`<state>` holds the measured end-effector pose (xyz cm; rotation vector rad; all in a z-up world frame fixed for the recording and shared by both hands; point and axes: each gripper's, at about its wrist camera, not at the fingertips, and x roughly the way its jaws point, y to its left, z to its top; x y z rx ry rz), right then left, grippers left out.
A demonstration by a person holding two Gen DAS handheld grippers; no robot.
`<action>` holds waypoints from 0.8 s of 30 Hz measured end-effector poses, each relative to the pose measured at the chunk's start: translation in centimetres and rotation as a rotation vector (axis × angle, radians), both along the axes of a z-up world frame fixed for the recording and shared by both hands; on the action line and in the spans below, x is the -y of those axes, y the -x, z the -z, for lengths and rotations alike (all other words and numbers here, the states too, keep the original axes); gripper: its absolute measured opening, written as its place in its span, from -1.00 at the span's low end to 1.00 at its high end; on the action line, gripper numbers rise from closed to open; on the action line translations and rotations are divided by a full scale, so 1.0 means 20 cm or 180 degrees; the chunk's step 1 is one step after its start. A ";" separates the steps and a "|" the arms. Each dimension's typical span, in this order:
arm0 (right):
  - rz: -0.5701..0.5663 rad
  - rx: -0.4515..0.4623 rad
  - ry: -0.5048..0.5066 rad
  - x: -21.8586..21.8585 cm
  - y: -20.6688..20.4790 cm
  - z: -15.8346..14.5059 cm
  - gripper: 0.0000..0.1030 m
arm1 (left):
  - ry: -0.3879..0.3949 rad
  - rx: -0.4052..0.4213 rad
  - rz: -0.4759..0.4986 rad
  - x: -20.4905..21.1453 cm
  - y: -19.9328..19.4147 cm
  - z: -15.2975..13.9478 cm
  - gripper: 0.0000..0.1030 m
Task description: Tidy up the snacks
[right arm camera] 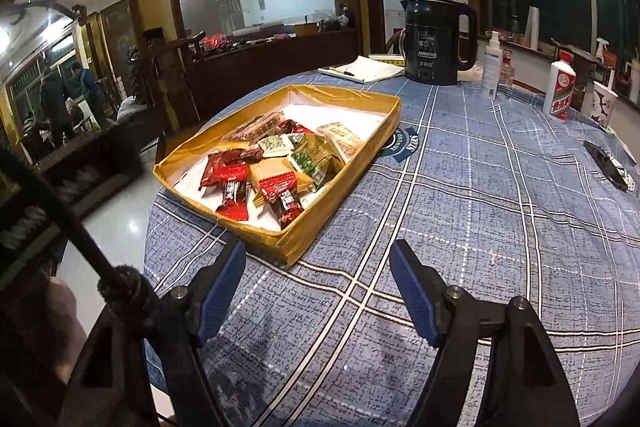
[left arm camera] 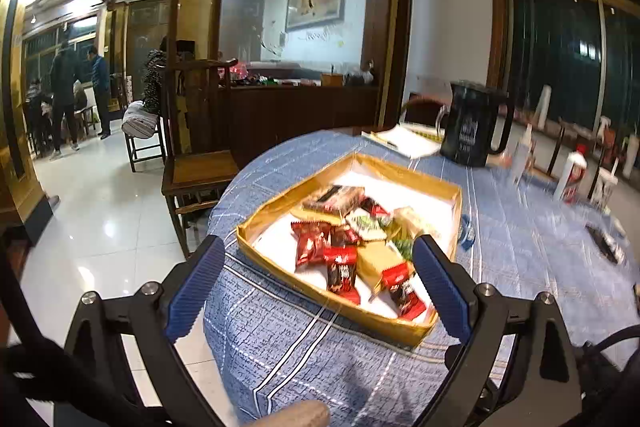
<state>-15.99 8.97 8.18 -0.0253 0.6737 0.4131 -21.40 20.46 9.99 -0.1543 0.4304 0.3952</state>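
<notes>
While both views show the snack tray (left arm camera: 408, 329), only the right shows the spray bottle (right arm camera: 491, 66).

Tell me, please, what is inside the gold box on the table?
The gold box holds a heap of wrapped snacks: red, green and tan packets. Its white bottom shows around them; whatever lies under the heap is hidden.

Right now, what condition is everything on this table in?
Left gripper: open, empty.
Right gripper: open, empty.
Gold box: lidless, flat on the tablecloth.
Snack packets: sealed, heaped inside the box.
Kettle: upright, lid shut.
Notebook: lying open.
White bottle: upright, capped.
</notes>
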 end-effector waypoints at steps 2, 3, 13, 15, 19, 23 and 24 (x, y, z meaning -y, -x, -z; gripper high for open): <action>-0.0015 -0.0002 0.0013 0.00 0.00 0.00 0.45 | 0.0008 -0.0080 0.0008 0.00 -0.02 0.02 0.84; -0.0020 -0.0002 0.0022 -0.01 0.00 0.00 0.45 | 0.0018 -0.0105 0.0020 0.00 -0.02 0.03 0.84; -0.0031 -0.0072 0.0084 -0.02 -0.03 0.04 0.46 | 0.0250 -0.0321 0.0151 -0.02 -0.07 0.09 0.84; -0.0035 -0.0092 0.0099 -0.02 -0.03 0.05 0.46 | 0.0290 -0.0363 0.0160 -0.03 -0.08 0.11 0.84; -0.0044 -0.0112 0.0138 -0.03 -0.04 0.07 0.47 | 0.0323 -0.0419 0.0164 -0.04 -0.10 0.13 0.84; -0.0039 -0.0103 0.0172 -0.03 -0.04 0.08 0.47 | 0.0321 -0.0440 0.0155 -0.05 -0.11 0.14 0.84; -0.0034 -0.0098 0.0180 -0.03 -0.04 0.08 0.47 | 0.0318 -0.0442 0.0147 -0.05 -0.12 0.15 0.84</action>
